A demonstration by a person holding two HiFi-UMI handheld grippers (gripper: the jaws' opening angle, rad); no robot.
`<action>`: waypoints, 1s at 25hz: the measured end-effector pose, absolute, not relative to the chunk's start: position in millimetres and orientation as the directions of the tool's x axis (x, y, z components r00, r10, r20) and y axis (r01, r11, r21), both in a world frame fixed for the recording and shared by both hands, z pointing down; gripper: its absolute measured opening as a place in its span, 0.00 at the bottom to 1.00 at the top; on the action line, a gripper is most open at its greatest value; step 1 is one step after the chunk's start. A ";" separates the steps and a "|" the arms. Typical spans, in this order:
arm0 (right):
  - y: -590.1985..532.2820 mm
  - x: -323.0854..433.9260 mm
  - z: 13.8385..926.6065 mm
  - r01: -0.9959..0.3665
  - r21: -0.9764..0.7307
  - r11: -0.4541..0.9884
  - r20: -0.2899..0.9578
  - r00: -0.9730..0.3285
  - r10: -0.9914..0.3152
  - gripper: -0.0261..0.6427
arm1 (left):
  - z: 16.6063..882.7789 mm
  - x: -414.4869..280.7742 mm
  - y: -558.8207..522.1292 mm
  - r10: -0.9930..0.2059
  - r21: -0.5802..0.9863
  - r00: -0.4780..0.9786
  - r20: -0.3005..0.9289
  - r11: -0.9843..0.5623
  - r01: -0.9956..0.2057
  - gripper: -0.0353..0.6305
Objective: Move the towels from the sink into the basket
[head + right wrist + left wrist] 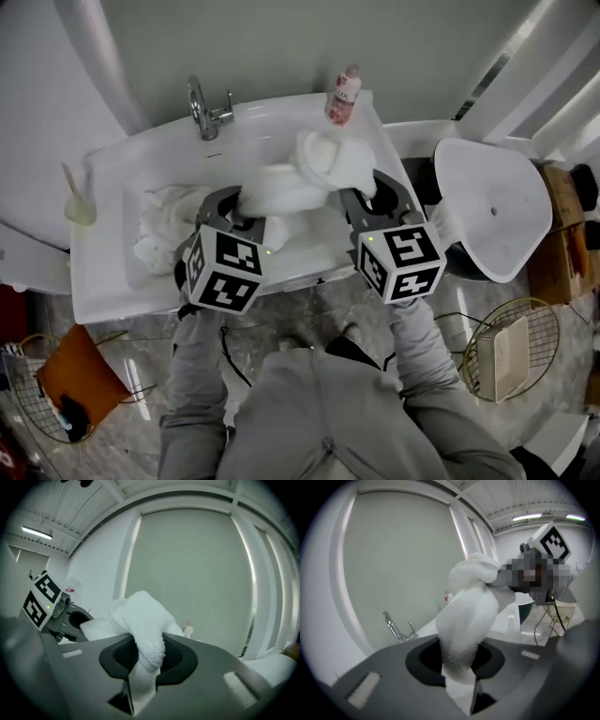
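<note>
With left gripper, clamped one end of a white towel between nearly closed jaws. With right gripper, pinched the other end of that same towel in the same way. Held the towel bunched and raised between the two grippers, over the right half of the sink. Noted a second towel, white and crumpled, lying in the left part of the sink, just beside the left gripper. Saw a faucet at the back rim and a small bottle at the back right corner. Found both baskets on the floor, well apart from the held towel: right wire basket beyond a separate white basin, left wire basket with something orange in it.
</note>
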State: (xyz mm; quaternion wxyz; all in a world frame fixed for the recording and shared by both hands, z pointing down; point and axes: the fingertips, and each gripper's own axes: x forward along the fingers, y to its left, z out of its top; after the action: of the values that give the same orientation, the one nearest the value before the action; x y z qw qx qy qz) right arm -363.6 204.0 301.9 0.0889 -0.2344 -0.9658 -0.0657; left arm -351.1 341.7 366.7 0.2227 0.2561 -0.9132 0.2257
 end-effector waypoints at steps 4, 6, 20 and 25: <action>149.3 -341.0 280.3 0.371 0.091 0.924 0.149 -0.923 0.355 0.16 | 338.8 -346.8 288.7 -0.441 -0.338 -0.764 0.471 0.710 -0.618 0.29; 116.5 -325.9 271.8 0.319 0.093 0.943 0.129 -0.943 0.306 0.16 | 326.2 -341.5 256.2 -0.481 -0.359 -0.753 0.449 0.675 -0.645 0.29; -151.3 -143.4 254.3 -0.061 0.069 0.996 0.084 -0.994 -0.067 0.16 | 292.7 -217.3 -25.5 -0.709 -0.460 -0.570 0.415 0.377 -0.804 0.29; -240.2 -59.5 263.4 -0.192 0.054 0.980 0.086 -0.977 -0.196 0.16 | 299.8 -150.5 -126.0 -0.776 -0.454 -0.466 0.424 0.264 -0.851 0.29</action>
State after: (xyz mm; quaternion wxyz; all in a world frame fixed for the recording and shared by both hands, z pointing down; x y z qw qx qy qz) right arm -59.5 -240.2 263.4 0.0455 0.0978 -0.9939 -0.0226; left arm -150.5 -126.0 299.8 0.0577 0.5133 -0.7928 0.3235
